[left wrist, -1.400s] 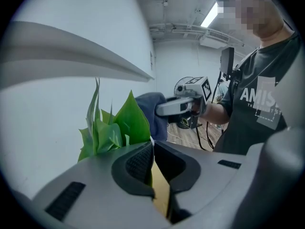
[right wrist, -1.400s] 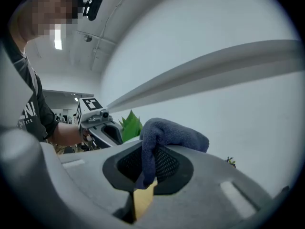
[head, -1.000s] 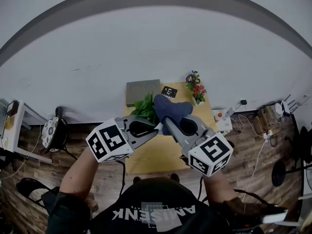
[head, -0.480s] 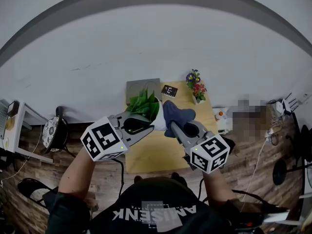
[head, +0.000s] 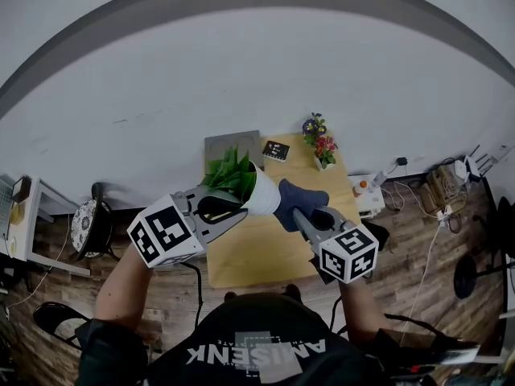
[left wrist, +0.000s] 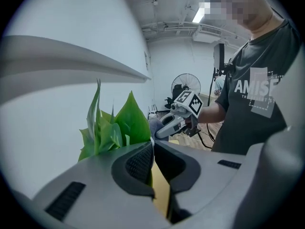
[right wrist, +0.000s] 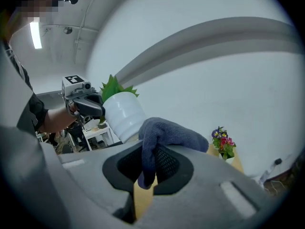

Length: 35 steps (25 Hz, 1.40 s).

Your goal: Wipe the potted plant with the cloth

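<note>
Holding the green leafy plant in its round white pot (head: 259,198) by the rim, the left tongs (head: 245,207) are pinched almost closed on it. The pot is up in the air over the yellow wooden table (head: 257,254), tipped sideways with its leaves toward the wall. The right tongs (head: 296,213) squeeze a soft dark blue cloth (head: 310,195), which sits right against the pot's bottom end. A small pot of bright flowers (head: 320,143) stands at the table's far side.

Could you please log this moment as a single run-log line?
left tongs: shut on potted plant, lifted and tilted | right tongs: shut on cloth | cloth: beside potted plant, contact unclear
</note>
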### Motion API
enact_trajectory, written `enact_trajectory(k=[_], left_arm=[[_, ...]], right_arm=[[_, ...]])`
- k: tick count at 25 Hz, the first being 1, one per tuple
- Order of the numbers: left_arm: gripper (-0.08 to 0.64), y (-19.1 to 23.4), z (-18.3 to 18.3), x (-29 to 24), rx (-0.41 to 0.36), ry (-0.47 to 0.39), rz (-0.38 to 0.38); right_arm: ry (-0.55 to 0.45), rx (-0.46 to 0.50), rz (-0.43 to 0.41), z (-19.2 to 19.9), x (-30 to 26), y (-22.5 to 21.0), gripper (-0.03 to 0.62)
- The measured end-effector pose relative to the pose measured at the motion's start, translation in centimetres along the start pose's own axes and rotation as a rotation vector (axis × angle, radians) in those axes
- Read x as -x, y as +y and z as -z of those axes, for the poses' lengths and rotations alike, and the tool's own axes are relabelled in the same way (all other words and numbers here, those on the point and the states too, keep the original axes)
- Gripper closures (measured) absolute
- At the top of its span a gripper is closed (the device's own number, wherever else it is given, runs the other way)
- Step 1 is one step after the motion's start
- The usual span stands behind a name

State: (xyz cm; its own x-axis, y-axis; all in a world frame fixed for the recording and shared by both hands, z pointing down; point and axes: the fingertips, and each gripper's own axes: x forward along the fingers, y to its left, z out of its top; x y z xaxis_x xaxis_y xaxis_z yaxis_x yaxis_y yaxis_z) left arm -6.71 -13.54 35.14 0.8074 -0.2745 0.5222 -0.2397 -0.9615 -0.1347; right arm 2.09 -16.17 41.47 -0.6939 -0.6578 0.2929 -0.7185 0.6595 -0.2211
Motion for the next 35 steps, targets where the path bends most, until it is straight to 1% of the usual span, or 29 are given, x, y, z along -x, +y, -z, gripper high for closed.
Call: enact_trajectory(k=[3,6,10,12,16,20,27,35], left_arm=[[0.548,-0.6,-0.4,0.1,-0.058,-0.001,0.041],[0.548,-1.1,-0.2,-0.2,-0.103,0.026,0.06],[0.546,-1.7,0.1,-0.3,-0.136,0.042,0.058],[0.546,-1.6,0.1,-0.3,-0.147,0.046,0.045],[0.548,-2.0,-0.4,0.2,-0.157,0.032,0.042],[0.543,-2.3,-0.4,0.7,-0.166,0.015,0.021],[0.543,-1.6,0.0,1.0,-0.15,0.018,0.001],[0.543,-1.8,0.3,1.4,-0.163,0.019,0.001]], right_arm=[[-0.019,-0.013,0.009,-0.9,0.6,-0.8,0.563],[-0.073,0.024,-0.01,-3.9,1.0,-0.5,0.563],[-0.144,0.089,-0.084,-8.0,1.2,2.1,0.563],[-0.17,0.093,-0.133,-9.6,1.1,3.5,0.563],[-0.174,0.127,-0.193,-11.1,0.2,6.0,0.563],[-0.166,0.143,-0.211,-10.8,-0.5,6.8,0.563],[-0.128,0.073,-0.204,-8.3,-1.5,5.5,0.563],[-0.073,-0.007,-0.17,-4.1,-1.5,4.1,0.563]])
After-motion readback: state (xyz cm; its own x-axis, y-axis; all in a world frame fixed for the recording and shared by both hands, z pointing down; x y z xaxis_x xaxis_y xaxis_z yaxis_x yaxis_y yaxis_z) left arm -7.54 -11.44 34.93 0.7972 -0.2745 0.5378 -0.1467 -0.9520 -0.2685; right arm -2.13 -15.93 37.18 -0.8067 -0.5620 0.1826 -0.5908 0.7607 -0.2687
